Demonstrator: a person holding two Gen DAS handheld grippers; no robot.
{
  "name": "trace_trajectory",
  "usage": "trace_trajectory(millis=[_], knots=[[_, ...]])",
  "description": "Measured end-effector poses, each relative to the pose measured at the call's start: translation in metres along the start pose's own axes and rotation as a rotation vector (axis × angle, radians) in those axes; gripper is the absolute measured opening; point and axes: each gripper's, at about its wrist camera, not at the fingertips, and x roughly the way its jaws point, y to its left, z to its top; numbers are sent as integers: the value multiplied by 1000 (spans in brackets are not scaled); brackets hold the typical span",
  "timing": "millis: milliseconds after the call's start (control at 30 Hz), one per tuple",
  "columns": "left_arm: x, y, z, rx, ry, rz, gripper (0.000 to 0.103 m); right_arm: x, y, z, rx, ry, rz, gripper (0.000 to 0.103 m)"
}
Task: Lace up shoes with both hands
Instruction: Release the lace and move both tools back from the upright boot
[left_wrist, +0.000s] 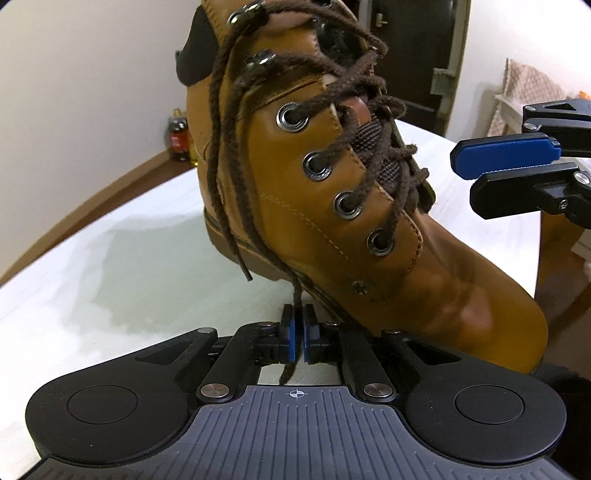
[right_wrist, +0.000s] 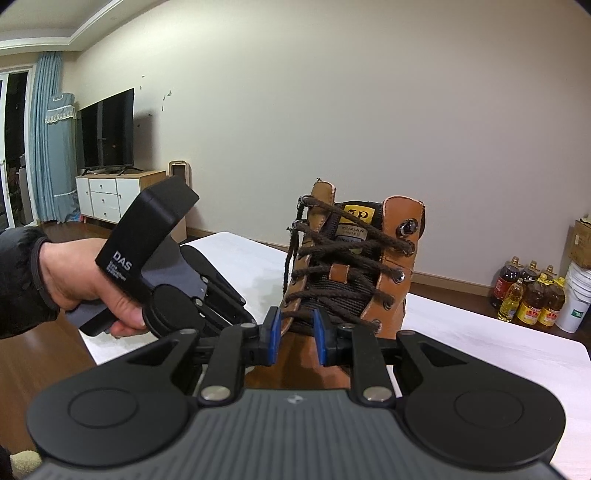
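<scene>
A tan leather boot (left_wrist: 369, 229) stands on the white table (left_wrist: 110, 280), laced with a dark brown lace (left_wrist: 373, 147) through its metal eyelets. One loose lace end (left_wrist: 295, 295) drops down the boot's side and runs between the blue pads of my left gripper (left_wrist: 297, 332), which is shut on it. A second loose end (left_wrist: 242, 258) hangs free beside it. My right gripper (right_wrist: 295, 338) hovers open just above the boot's toe (right_wrist: 295, 365), nothing between its fingers. It also shows from the side, right gripper (left_wrist: 466, 178). A hand (right_wrist: 74, 273) holds the left gripper's handle.
The table's edges (right_wrist: 535, 336) run close on both sides. Several oil bottles (right_wrist: 532, 295) and a white bucket (right_wrist: 576, 295) stand on the floor at right. A TV (right_wrist: 107, 133) on a low cabinet (right_wrist: 110, 195) is far left.
</scene>
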Motion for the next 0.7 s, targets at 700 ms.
trace_trajectory(millis=[700], knots=[[-27,1,12,-46,-74,-12,4,-19,4,-1,-8,-10,-15,21]])
